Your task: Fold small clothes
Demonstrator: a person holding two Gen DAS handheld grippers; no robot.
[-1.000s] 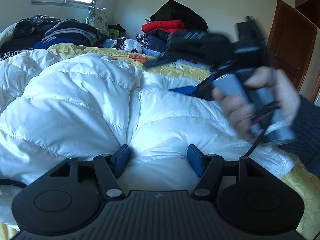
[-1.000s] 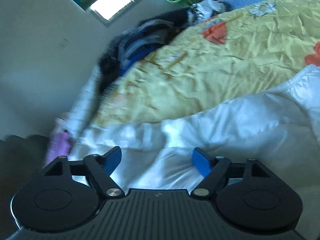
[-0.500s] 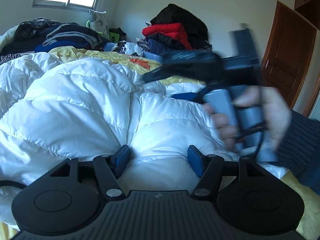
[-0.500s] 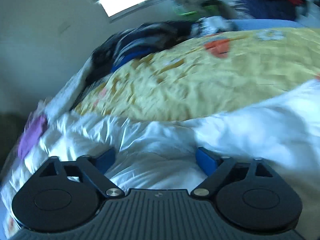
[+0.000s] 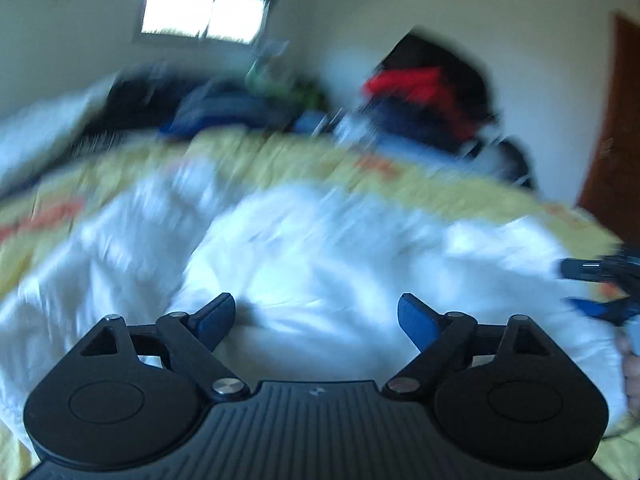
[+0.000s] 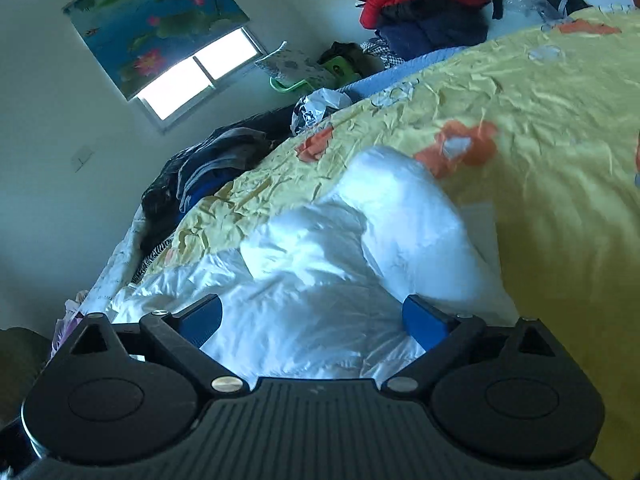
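Jaws on both grippers are opening wide, nothing gripped. White puffy jacket [image 6: 360, 248] lies on the yellow bedspread [image 6: 540, 128], directly ahead of and under both. Right gripper [image 6: 312, 320] straddles its near fold; the long axis seems to run away toward the far end. Left gripper [image 5: 316, 316] hovers mid-jacket, view blurred. Open bedspread to the right gives folding room.

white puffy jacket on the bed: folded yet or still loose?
Partly folded, it seems: the white puffy jacket lies bunched on the yellow bedspread, one padded part doubled over on top. No neat finished fold.
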